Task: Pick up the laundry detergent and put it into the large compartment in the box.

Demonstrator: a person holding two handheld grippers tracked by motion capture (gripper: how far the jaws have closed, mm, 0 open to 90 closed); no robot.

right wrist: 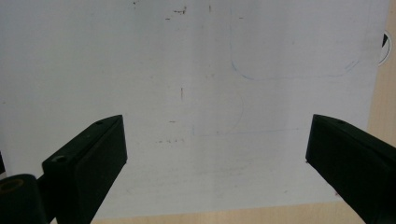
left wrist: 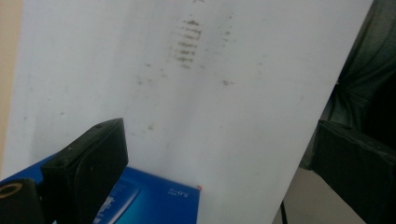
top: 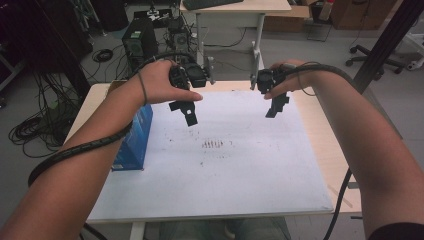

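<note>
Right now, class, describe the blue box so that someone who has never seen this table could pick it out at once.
Start at the white sheet covering the light wooden table. Go to the sheet's left edge, under the person's left forearm: the blue box stands there. It is the only coloured item on the sheet, glossy blue with small pale print.

The blue box (left wrist: 154, 200) carries small white print, too blurred to read; no other text is legible.
</note>
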